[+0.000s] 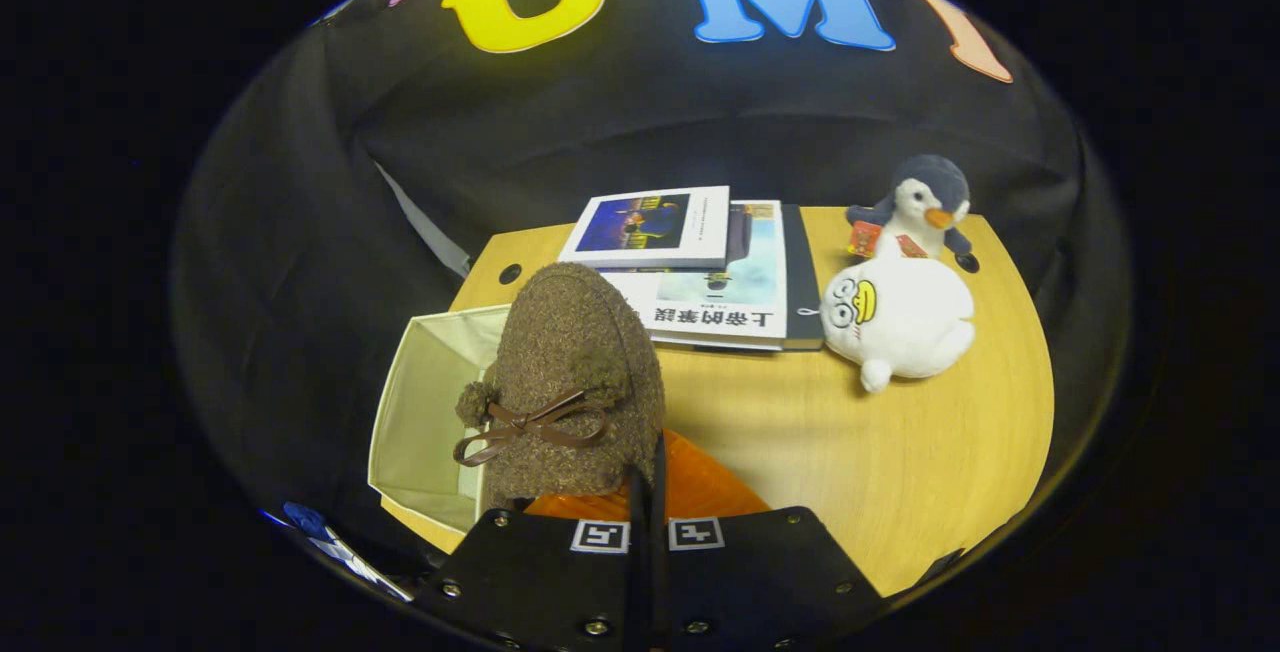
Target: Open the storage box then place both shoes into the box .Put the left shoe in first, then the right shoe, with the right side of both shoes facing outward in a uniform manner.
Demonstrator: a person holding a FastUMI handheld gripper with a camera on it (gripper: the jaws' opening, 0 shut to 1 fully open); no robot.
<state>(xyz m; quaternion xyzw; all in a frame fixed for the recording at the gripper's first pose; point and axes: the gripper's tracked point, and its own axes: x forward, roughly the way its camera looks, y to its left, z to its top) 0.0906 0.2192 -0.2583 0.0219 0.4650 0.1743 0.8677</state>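
Just ahead of our gripper (645, 492) we see the brown fuzzy shoe (575, 382), its long axis running away from us, toe toward the books (700, 272) and bowed top facing up. The fingers are nearly pressed together, pinching the shoe's rear edge between them. The shoe hangs over the right wall of the open cream box (425, 402) on the wooden table (900, 432). Its heel and sole are hidden; something orange (700, 487) beneath it we cannot identify.
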